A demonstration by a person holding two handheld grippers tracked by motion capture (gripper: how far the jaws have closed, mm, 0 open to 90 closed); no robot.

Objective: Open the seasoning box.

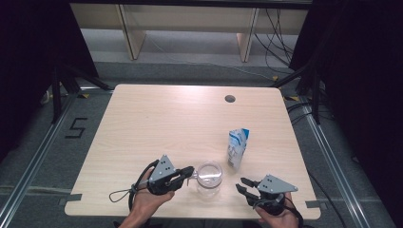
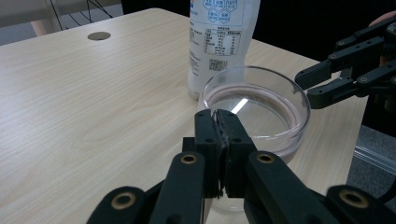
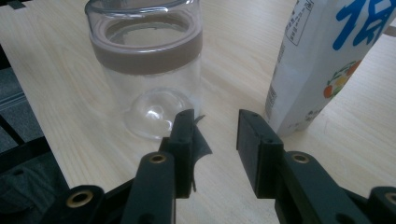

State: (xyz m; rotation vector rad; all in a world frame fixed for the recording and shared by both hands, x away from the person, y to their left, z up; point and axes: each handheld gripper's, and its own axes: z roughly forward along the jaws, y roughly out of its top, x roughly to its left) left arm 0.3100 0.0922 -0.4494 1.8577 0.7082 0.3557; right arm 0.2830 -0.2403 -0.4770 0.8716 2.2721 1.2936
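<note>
The left gripper's (image 2: 219, 122) fingers (image 2: 207, 135) are clamped on the rim of the clear jar (image 1: 209, 178) near the table's (image 1: 157, 118) front edge. We judge a sideways pull could tip it against the carton (image 1: 237, 147). The right gripper (image 1: 245, 186) stands apart, jaws parted and empty.

A taped "5" (image 1: 76, 128) marks the floor; the carton's (image 1: 237, 148) print is unreadable.
</note>
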